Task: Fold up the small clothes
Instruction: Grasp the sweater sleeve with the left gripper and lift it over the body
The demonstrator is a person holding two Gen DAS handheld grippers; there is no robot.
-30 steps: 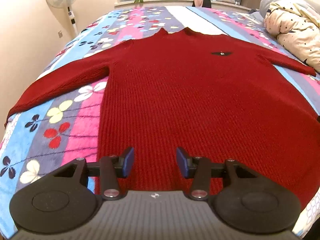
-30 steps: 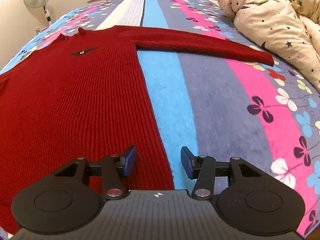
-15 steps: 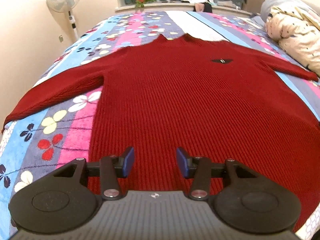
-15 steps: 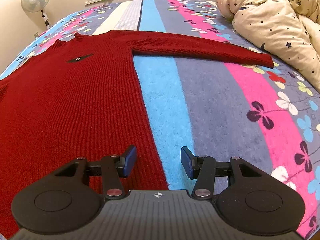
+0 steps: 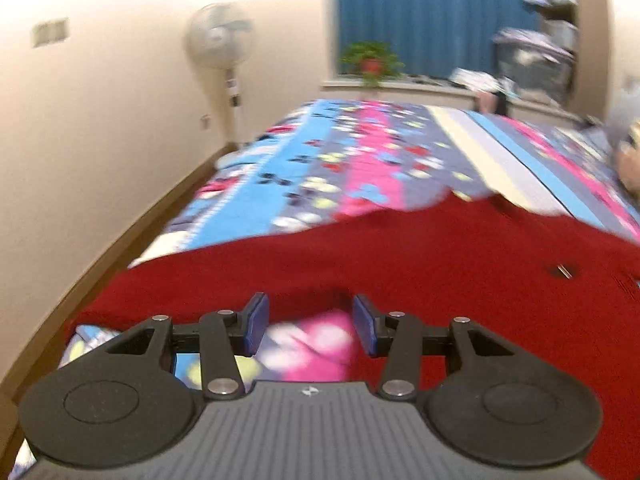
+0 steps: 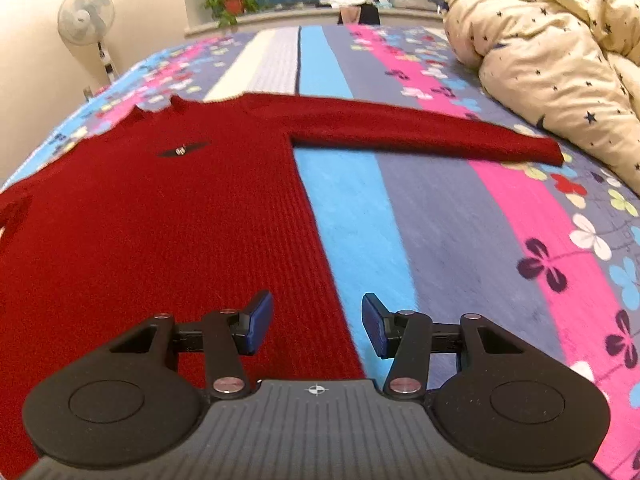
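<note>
A dark red knit sweater (image 6: 160,208) lies flat, face up, on the striped floral bedspread (image 6: 460,220), with a small dark emblem on its chest. Its right sleeve (image 6: 420,132) stretches out toward the cream duvet. My right gripper (image 6: 316,320) hovers open over the sweater's right side edge near the hem, nothing between its blue pads. In the blurred left wrist view, the left sleeve (image 5: 248,276) runs across the frame. My left gripper (image 5: 308,324) is open above the bedspread in the armpit corner below that sleeve.
A bunched cream duvet with dark stars (image 6: 560,64) lies at the bed's right side. A standing fan (image 5: 222,44) stands by the left wall. A potted plant (image 5: 370,62) and piled items sit on the far sill under a blue curtain. The bed's left edge (image 5: 160,240) drops to the floor.
My left gripper swung left and tilted up from over the sweater's lower body to the left sleeve area; its view is now blurred. The right gripper stayed near the sweater's right edge.
</note>
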